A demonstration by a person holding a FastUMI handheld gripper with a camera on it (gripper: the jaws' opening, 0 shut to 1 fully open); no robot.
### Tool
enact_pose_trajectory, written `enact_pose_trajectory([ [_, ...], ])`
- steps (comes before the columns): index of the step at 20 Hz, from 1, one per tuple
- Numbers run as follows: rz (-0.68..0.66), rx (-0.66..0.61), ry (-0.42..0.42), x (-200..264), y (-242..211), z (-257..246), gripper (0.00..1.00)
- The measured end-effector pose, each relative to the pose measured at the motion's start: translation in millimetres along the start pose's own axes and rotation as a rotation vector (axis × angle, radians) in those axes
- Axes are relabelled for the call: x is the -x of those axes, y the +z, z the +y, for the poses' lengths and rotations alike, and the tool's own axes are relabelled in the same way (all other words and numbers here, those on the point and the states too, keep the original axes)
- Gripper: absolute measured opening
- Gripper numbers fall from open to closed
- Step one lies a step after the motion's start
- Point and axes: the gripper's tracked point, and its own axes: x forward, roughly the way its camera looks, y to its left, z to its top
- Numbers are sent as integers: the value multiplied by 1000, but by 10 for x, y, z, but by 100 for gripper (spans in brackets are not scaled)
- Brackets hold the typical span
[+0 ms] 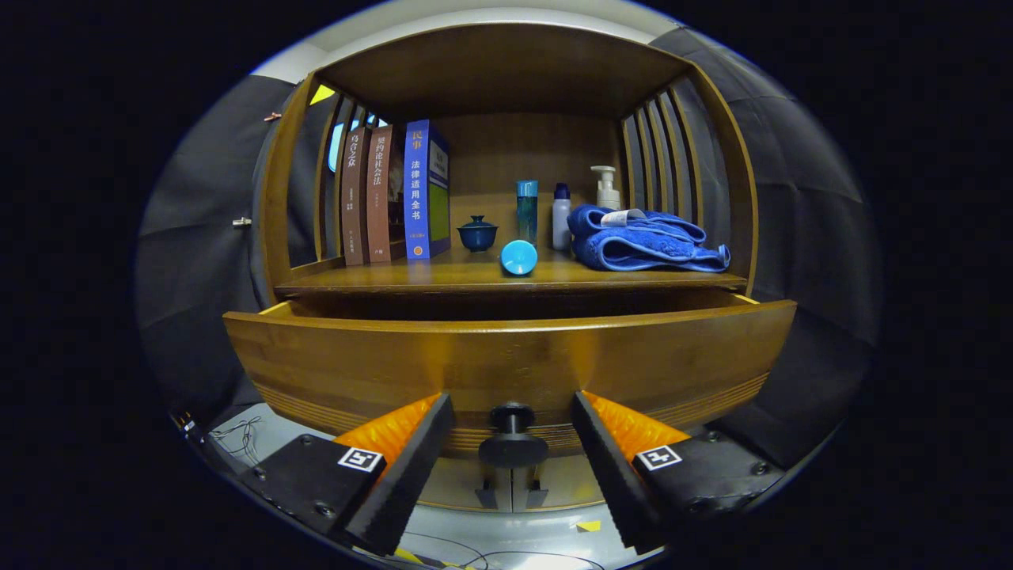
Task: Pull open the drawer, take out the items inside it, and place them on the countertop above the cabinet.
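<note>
— What is standing along the countertop of the cabinet, going from its left edge?

— Three books are standing upright against the left side slats, two brown ones and then a blue one. Next a small dark blue lidded cup is sitting just right of the blue book. A blue cylinder is lying near the front edge, its round end facing outward, and a tall teal bottle is standing behind it. A white bottle with a blue cap is standing beside that, and a white pump bottle is rising at the back. A folded blue towel is lying toward the right edge.

— And the drawer?

— It is sitting below the countertop, pulled partway out, so a dark gap is showing between its front panel and the shelf edge. Its inside is hidden behind the front panel.

— What is the gripper doing?

— Its two fingers are spread wide, one on each side of the dark round knob at the lower middle of the drawer front. The knob is sitting between the fingers, with neither one touching it.
</note>
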Motion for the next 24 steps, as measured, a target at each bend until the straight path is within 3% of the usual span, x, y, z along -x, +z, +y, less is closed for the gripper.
enact_pose_trajectory([
  [19, -19, -28, 2, -142, 56, 7, 99],
  [24, -12, 15, 15, -116, 106, -2, 100],
])
